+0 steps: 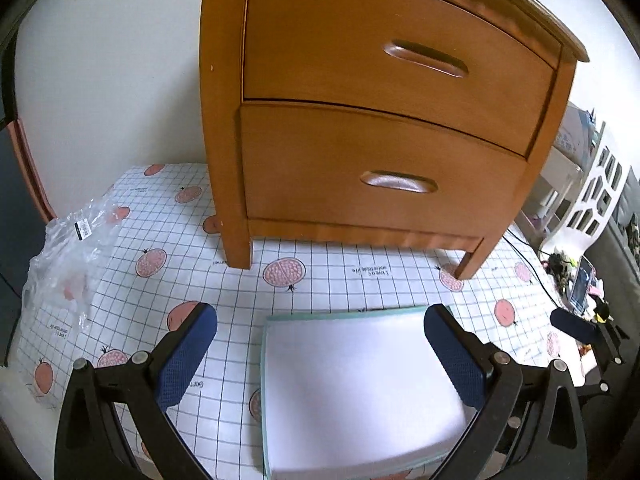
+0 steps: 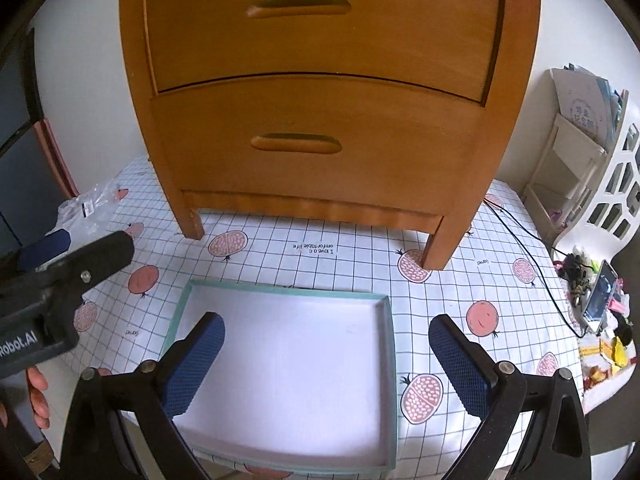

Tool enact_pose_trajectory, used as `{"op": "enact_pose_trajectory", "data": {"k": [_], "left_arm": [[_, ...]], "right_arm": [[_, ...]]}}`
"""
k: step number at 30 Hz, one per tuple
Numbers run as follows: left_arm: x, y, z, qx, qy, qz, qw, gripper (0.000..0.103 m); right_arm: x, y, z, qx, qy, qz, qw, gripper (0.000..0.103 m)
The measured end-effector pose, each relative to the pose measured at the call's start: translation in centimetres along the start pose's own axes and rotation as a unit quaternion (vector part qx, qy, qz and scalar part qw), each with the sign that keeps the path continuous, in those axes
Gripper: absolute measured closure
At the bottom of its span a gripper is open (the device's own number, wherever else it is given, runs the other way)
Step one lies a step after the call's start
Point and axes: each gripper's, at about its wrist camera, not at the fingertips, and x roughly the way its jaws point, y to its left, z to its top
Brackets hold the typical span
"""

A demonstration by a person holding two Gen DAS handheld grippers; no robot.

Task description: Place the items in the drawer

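Observation:
A small wooden cabinet (image 1: 380, 128) (image 2: 320, 112) with two shut drawers stands on a checked cloth with fruit prints. Each drawer front has a recessed handle: upper handle (image 1: 426, 58) (image 2: 298, 6), lower handle (image 1: 398, 182) (image 2: 296, 143). In front of the cabinet lies a flat white tray with a pale green rim (image 1: 352, 392) (image 2: 288, 364). My left gripper (image 1: 320, 344) hovers open over the tray's near part. My right gripper (image 2: 326, 360) is also open above the tray, holding nothing. The left gripper's black body (image 2: 68, 272) shows at the left of the right wrist view.
A crumpled clear plastic bag (image 1: 68, 260) (image 2: 86, 204) lies at the cloth's left edge. A black cable (image 2: 528, 256) runs along the right side toward a phone (image 2: 600, 296) and small clutter. A white shelf unit (image 2: 580, 168) stands at the right. A person's fingers (image 2: 38, 396) show at lower left.

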Motion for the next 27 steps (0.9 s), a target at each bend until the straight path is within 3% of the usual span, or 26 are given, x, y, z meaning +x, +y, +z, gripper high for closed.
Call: {"op": "enact_pose_trajectory", "data": {"k": [10, 27], "left_arm": [[-2.1, -0.2, -1.7, 0.000, 0.004, -0.022, 0.9998, 0.000], [-5.9, -0.4, -4.2, 0.013, -0.006, -0.024, 0.9996, 0.000]], "right_arm": [[-1.6, 0.0, -1.6, 0.004, 0.015, -0.004, 1.000, 0.000], [-3.8, 1.0, -4.3, 0.000, 0.026, -0.018, 0.999, 0.000]]}}
